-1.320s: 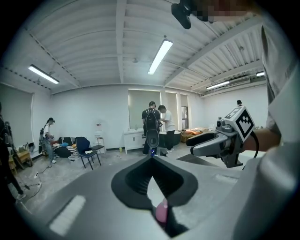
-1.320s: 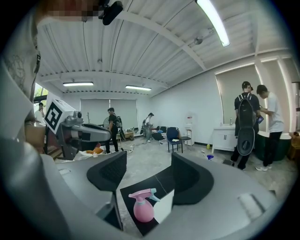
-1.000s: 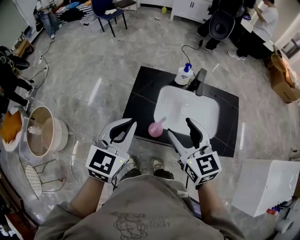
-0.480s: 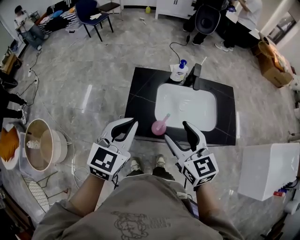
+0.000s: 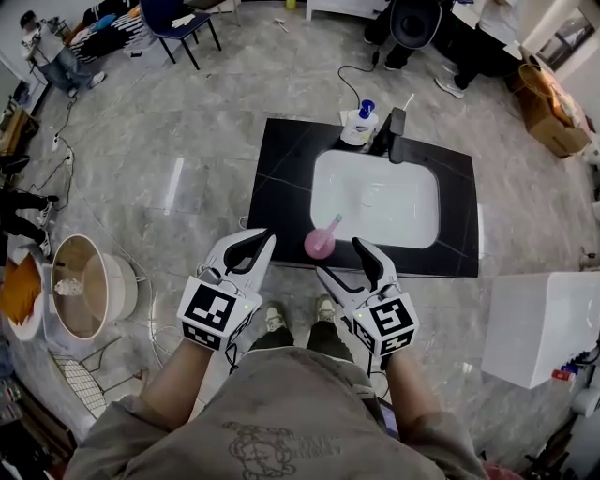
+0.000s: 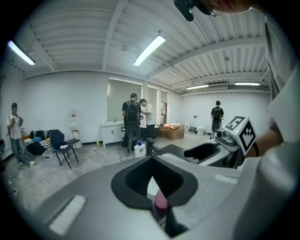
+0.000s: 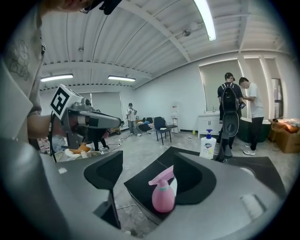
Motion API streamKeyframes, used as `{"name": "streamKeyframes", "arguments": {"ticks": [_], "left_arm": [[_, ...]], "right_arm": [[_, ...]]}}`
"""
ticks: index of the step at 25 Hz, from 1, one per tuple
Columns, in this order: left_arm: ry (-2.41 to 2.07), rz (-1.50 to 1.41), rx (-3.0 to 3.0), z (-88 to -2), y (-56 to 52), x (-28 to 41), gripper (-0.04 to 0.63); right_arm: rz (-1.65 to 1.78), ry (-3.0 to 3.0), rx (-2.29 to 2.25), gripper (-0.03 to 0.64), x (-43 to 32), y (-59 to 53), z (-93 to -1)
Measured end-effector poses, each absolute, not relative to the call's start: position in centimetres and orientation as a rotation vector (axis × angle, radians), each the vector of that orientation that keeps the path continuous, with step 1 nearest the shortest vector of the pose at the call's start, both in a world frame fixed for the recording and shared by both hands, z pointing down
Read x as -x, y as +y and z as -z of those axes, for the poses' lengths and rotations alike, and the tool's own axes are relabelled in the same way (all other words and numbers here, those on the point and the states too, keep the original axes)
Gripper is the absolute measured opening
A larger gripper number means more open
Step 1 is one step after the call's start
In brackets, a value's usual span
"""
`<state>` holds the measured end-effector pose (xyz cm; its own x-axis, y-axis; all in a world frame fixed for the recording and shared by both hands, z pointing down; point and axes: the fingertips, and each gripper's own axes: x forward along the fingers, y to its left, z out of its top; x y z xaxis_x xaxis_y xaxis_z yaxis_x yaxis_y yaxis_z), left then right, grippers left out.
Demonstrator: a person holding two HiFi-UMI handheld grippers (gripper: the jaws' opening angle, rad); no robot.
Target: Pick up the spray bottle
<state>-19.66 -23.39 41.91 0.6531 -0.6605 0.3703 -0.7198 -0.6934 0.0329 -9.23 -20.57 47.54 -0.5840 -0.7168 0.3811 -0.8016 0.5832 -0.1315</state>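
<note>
A pink spray bottle [image 5: 321,242] stands upright on the front edge of the black counter [image 5: 281,187], beside the white sink [image 5: 375,199]. My right gripper [image 5: 342,259] is open just in front of the bottle and a little to its right. Its jaws have just been opening and nothing is between them. In the right gripper view the bottle [image 7: 163,196] shows beyond the right gripper [image 7: 150,187], apart from both pads. My left gripper [image 5: 261,238] hovers left of the bottle, its tips together and holding nothing. The bottle [image 6: 160,199] shows through the left gripper [image 6: 152,169] as a pink sliver.
A white soap dispenser [image 5: 359,126] and a black faucet [image 5: 394,137] stand at the counter's back edge. A round basket [image 5: 89,286] sits on the floor at left and a white box [image 5: 544,323] at right. People and a chair [image 5: 178,19] are further back.
Both grippers have sunk and come closer to the counter's front edge. The right gripper's jaws stand wider and now line up with the pink bottle.
</note>
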Motion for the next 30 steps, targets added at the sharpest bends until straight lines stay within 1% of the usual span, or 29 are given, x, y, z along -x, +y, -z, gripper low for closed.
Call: {"name": "streamKeyframes", "arguments": {"ticks": [4,14,16,25,30], "left_arm": [[-1.12,-0.466,-2.633,-43.5,-23.7,19.8,0.0],[-1.122,-0.565,-2.521,-49.7,-23.9,20.4,0.0],[-1.124,-0.581,-2.499,-50.9,-23.8,20.8,0.0],[-1.157,-0.597,-2.412,-54.0,-23.5,22.4,0.0],[-1.177,-0.597,-2.385,-54.7,-23.0,23.1,0.0]], "right_arm": [[-0.467,-2.497,-1.211,0.375,9.4,-20.9,-50.7],[-0.528,-2.402,-1.167,0.377,9.5,-22.2,-58.2],[-0.497,-2.373,-1.15,0.353,9.7,-22.7,-59.3],[-0.437,-2.36,-1.124,0.33,11.1,-25.0,-61.7],[-0.4,-2.372,-1.153,0.295,11.6,-26.2,-62.0]]}}
